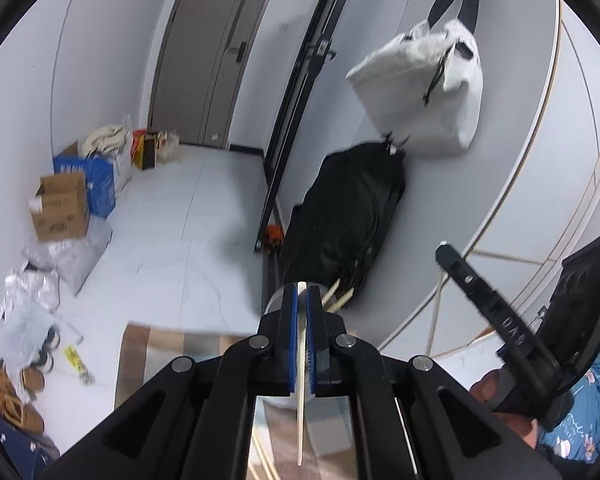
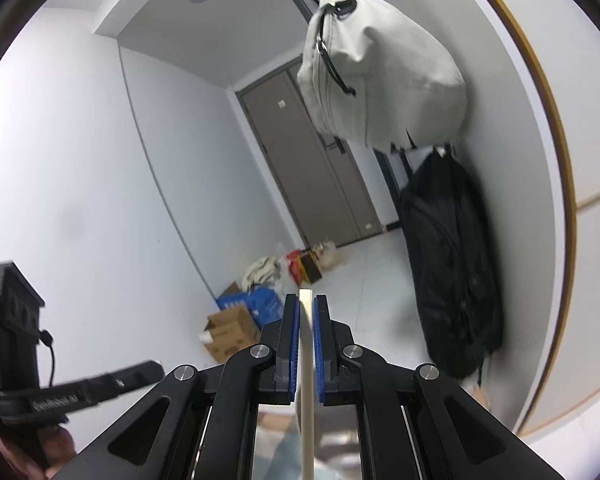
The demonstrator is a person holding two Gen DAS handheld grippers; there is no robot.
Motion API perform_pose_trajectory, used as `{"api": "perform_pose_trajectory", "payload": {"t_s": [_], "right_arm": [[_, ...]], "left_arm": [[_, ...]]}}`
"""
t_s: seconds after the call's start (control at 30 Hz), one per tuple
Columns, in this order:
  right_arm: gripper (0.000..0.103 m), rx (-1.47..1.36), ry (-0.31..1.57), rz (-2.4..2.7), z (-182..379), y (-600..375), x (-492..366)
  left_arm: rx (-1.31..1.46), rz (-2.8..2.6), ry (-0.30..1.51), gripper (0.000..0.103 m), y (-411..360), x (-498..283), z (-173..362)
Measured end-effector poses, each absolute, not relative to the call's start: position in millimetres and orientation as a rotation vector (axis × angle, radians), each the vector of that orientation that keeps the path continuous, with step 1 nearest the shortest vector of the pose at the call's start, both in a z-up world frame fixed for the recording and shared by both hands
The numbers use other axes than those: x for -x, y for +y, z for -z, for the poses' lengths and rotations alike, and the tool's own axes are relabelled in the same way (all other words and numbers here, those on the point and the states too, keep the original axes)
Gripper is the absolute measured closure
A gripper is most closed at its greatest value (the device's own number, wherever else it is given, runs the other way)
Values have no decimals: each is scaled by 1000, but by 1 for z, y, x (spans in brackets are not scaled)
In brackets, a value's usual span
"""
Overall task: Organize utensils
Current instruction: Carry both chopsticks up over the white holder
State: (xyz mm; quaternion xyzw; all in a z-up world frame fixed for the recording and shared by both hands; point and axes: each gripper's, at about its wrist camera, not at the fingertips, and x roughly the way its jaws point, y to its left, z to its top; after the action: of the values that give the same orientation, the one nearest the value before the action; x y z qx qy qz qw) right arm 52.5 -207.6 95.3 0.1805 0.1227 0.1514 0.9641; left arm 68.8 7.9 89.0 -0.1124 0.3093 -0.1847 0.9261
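My left gripper (image 1: 302, 292) is shut on a pale chopstick (image 1: 301, 400) that runs upright between its blue pads. Just behind its fingertips is the rim of a round metal holder (image 1: 275, 300) with two more chopstick tips (image 1: 340, 296) sticking out of it. My right gripper (image 2: 306, 300) is shut on another pale chopstick (image 2: 307, 380), held upright and raised toward the room. The right gripper's body (image 1: 512, 332) shows at the right of the left wrist view; the left gripper's body (image 2: 72, 396) shows at the lower left of the right wrist view.
A white bag (image 1: 424, 92) and a black garment bag (image 1: 352, 216) hang on the wall ahead. Cardboard boxes (image 1: 62, 210), plastic bags and shoes line the left floor. A grey door (image 1: 216, 52) stands at the far end. A striped mat (image 1: 160, 356) lies below.
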Motion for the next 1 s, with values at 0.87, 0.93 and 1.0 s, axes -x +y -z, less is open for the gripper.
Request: {"api": "perform_pose_trajectory", "payload": {"t_s": [0.87, 0.93, 1.0], "right_arm": [[97, -373, 121, -147, -79, -178, -175], [97, -351, 109, -124, -76, -171, -176], [97, -332, 100, -106, -72, -163, -175]], "left_arm": [[229, 359, 564, 103, 1, -179, -80], [228, 350, 563, 103, 1, -184, -78], [232, 353, 564, 103, 2, -186, -75]]}}
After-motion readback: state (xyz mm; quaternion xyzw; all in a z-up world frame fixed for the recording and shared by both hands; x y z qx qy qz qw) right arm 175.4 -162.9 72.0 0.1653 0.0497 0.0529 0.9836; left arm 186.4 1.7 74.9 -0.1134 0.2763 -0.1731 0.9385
